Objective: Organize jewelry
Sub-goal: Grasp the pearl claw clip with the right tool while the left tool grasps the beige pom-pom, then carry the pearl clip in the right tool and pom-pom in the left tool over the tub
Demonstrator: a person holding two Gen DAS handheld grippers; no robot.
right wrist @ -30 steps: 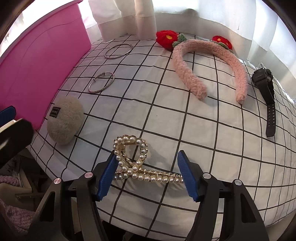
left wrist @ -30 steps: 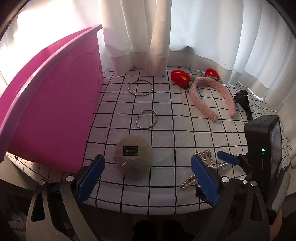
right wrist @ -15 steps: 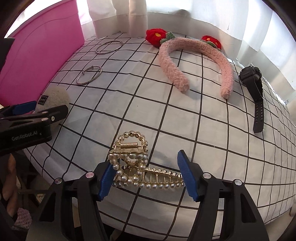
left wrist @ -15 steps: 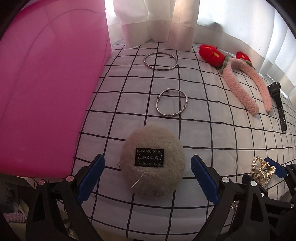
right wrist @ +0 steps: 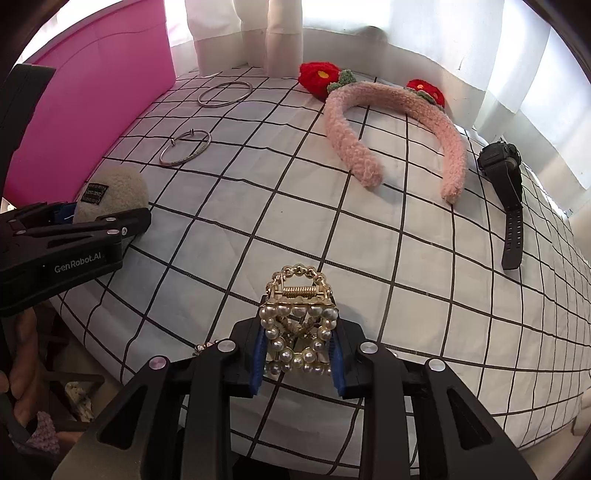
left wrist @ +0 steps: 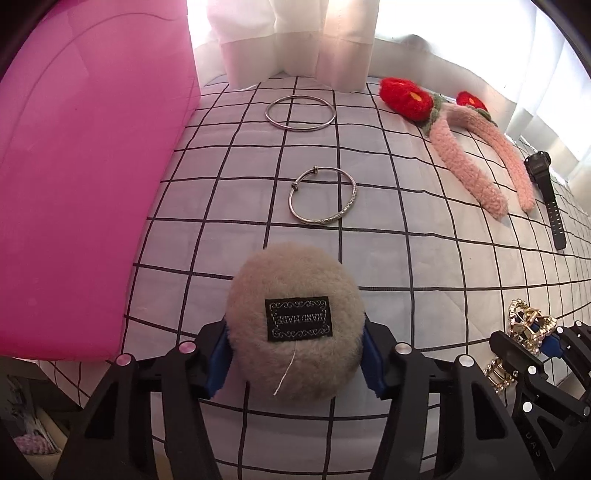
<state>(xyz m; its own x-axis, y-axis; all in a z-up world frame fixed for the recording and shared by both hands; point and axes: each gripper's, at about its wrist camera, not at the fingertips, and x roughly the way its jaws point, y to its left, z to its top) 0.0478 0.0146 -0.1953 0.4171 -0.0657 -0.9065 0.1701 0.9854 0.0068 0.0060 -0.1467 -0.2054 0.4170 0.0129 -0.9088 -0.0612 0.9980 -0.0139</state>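
Since a second ago both of my grippers have gone from standing wide around their targets to closing in on them. Between the blue pads of my left gripper (left wrist: 295, 356) sits the fluffy beige puff (left wrist: 293, 321) with a black label, and the closing jaws already press its sides. My right gripper (right wrist: 298, 356) is likewise closing, its pads pressing both sides of the pearl hair claw (right wrist: 297, 325), whose gold spring end points away from me. Just beyond the puff, ahead of my left gripper, lies a silver bangle with a clasp (left wrist: 323, 195), and farther ahead a plain silver bangle (left wrist: 300, 112), both flat on the black-gridded white cloth (left wrist: 406, 258). To the left of my left gripper stands a pink bin (left wrist: 85, 184), its side close to the puff. Ahead and to the right of both grippers rests a pink fuzzy headband (right wrist: 395, 129) with red knitted flowers, and further right a black wristwatch (right wrist: 508, 192) lies stretched out. White curtains (right wrist: 332, 33) hang at the far edge of the cloth. In the right view my left gripper shows at the left, on the puff.
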